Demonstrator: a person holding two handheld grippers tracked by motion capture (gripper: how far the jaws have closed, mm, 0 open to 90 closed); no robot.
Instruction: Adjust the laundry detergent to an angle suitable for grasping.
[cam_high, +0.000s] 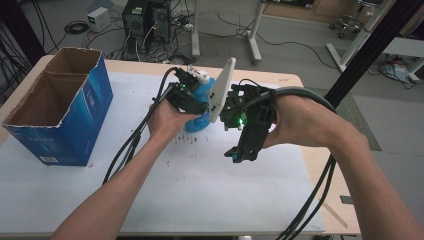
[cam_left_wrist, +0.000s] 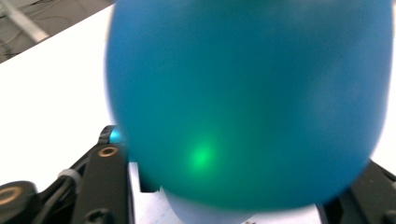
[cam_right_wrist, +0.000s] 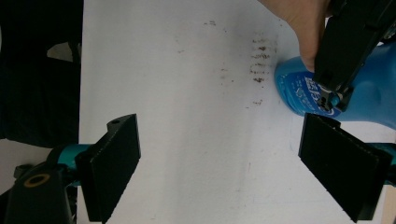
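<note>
Left tongs (cam_high: 192, 107) grip blue bottle (cam_high: 200, 102); right tongs (cam_right_wrist: 219, 172) agape

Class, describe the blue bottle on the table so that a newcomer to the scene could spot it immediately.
Start at the white table. Near its far edge, right of the open blue cardboard box, the left gripper clamps a blue bottle. Unlike the squared box, it is rounded, glossy plastic with white printing near its base.

Bare forearms, no sleeves, black left hand-held gripper (cam_high: 187, 95) with green light, black right hand-held gripper (cam_high: 240, 150) with grey three-cornered plate, brass screws, thick trailing cables
</note>
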